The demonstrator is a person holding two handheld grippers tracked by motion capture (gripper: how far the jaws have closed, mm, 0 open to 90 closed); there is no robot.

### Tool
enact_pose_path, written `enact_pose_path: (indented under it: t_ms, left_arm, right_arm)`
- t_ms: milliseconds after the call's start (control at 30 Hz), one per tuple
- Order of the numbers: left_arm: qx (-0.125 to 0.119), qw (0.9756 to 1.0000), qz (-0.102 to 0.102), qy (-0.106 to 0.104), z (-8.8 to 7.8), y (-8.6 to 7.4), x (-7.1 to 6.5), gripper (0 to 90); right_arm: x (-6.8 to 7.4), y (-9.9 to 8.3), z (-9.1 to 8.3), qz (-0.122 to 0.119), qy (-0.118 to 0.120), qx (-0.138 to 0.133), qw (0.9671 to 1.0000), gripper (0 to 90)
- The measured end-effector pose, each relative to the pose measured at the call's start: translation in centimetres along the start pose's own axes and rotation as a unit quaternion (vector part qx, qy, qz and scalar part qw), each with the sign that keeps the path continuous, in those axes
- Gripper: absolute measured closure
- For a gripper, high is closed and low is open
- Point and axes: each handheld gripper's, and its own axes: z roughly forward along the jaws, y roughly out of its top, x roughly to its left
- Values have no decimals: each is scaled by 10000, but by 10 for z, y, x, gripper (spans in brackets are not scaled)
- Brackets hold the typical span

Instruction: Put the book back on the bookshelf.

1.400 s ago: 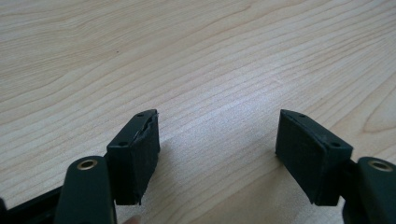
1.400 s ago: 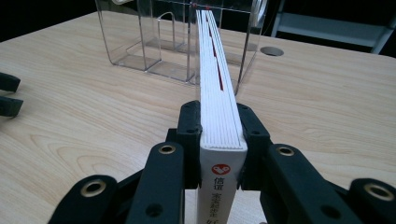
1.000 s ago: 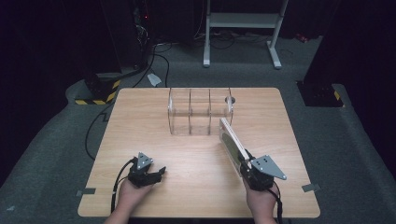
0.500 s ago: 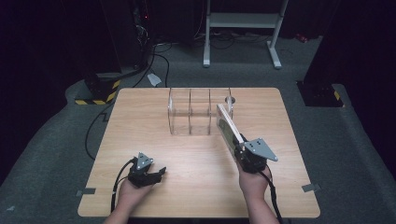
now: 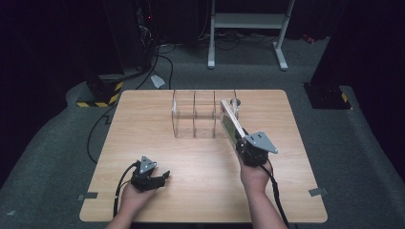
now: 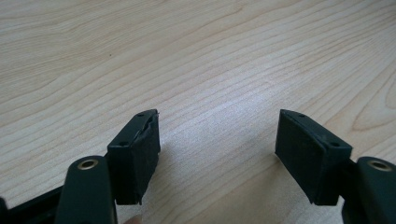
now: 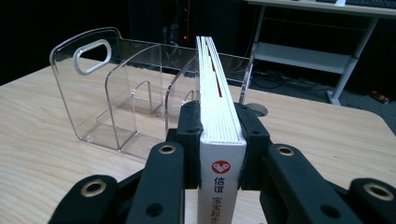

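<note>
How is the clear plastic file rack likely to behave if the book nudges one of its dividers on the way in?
The clear rack looks thin-walled and empty, so probably light and apt to slide on the smooth table. The book, clamped in the right gripper, seems stiff.

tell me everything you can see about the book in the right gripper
The book is slim, with a white spine bearing a red round logo and dark Chinese characters, and white page edges. The right gripper clamps it by the spine end, both black pads pressed on its covers. It is held off the wooden table, pointing toward the clear plastic rack, its far end near the rack's rightmost slot. In the high view its cover looks pale greenish.
</note>
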Motion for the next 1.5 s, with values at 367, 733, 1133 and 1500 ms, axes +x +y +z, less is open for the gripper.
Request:
enact_pose_path:
  t_ms: [367, 733, 1133, 1500]
  left_arm:
    - [-26, 10000, -28, -10, 0, 0, 0, 310]
    - [-15, 10000, -23, -48, -1, 0, 1, 311]
    - [-25, 10000, -44, -43, -1, -1, 1, 312]
    - [-42, 10000, -48, -44, -1, -1, 1, 314]
  right_arm:
    - [-1, 5, 16, 55, -82, 29, 9999, 754]
    - [3, 10, 44, 107, -171, 98, 9997, 754]
    - [4, 10, 64, 181, -299, 137, 9993, 754]
    - [9, 9, 77, 122, -380, 151, 9991, 754]
